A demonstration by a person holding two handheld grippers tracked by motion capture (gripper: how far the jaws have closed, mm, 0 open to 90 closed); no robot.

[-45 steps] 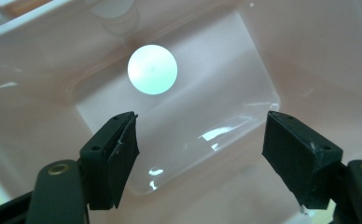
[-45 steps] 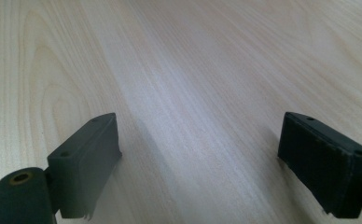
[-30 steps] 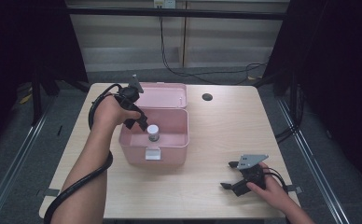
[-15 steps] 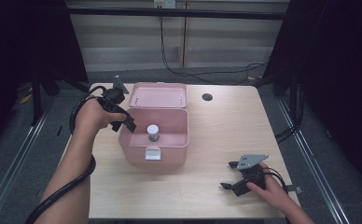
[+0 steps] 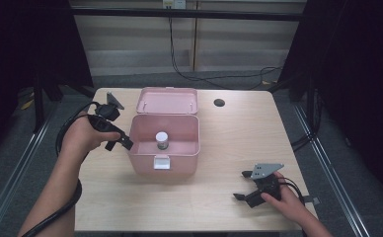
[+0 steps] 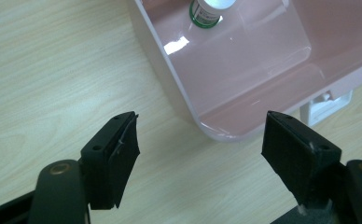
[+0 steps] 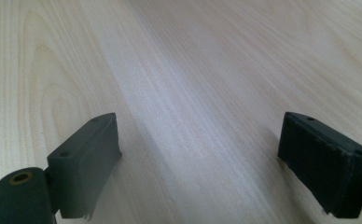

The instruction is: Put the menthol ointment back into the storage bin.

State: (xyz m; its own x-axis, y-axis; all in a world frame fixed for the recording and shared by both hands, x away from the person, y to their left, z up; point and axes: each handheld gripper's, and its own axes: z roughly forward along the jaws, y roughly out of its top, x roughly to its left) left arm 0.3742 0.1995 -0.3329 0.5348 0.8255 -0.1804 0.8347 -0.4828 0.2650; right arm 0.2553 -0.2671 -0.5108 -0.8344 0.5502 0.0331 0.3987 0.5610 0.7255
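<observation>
Box [image 5: 164,145] open, bottle [image 5: 162,141] upright inside. My left gripper [image 5: 120,141] spread, empty, at its 9 o'clock wall. Lid [image 5: 168,100] next, I judge: swing clear, push evenly.

The high camera looks forward and down over my whole table [image 5: 219,207]. My left gripper's camera sits close above the pink box [image 6: 244,88], which the high view shares. My right gripper's camera skims bare wood.

Through the right gripper view I look along my right gripper [image 7: 200,163] at the pale wooden desk [image 7: 207,65]. The two black jaws stand wide apart just above the desk, with bare woodgrain between them.
</observation>
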